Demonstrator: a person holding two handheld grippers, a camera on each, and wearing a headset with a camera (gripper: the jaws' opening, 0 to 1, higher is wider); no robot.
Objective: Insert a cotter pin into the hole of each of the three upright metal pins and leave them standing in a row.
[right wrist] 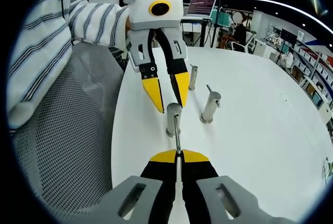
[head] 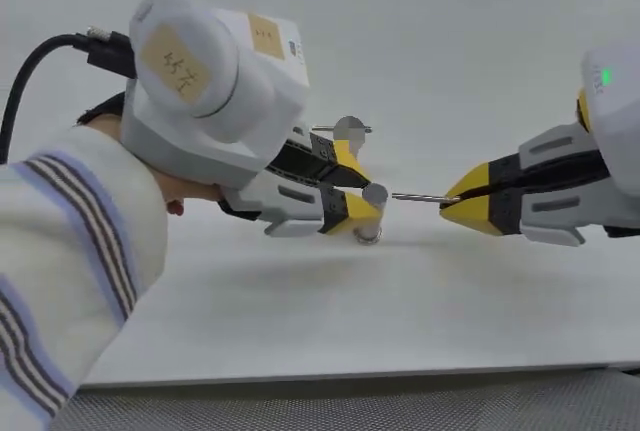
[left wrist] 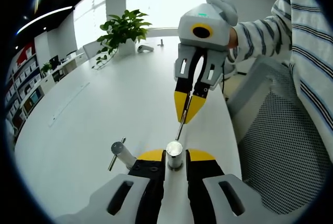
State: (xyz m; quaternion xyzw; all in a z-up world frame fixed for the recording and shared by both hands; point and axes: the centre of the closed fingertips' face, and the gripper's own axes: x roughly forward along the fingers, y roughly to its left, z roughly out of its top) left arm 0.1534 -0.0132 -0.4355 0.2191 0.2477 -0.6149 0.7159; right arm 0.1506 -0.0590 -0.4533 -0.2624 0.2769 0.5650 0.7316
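Head view: left gripper (head: 354, 191) clamps the upright metal pin (head: 374, 194); right gripper (head: 458, 201) pinches the cotter pin (head: 418, 196), which lies level and points left at it.
Left gripper view: cotter pin's tip meets the metal pin's top; entry cannot be told.
Right gripper view: metal pin dead ahead of its jaws.

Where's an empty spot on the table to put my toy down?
The middle is crowded: the left gripper clamps a metal pin, the right gripper points a cotter pin at it, and a second pin and a third pin stand close behind. Bare table lies between the grippers and the near edge, and more stretches away toward the plant.
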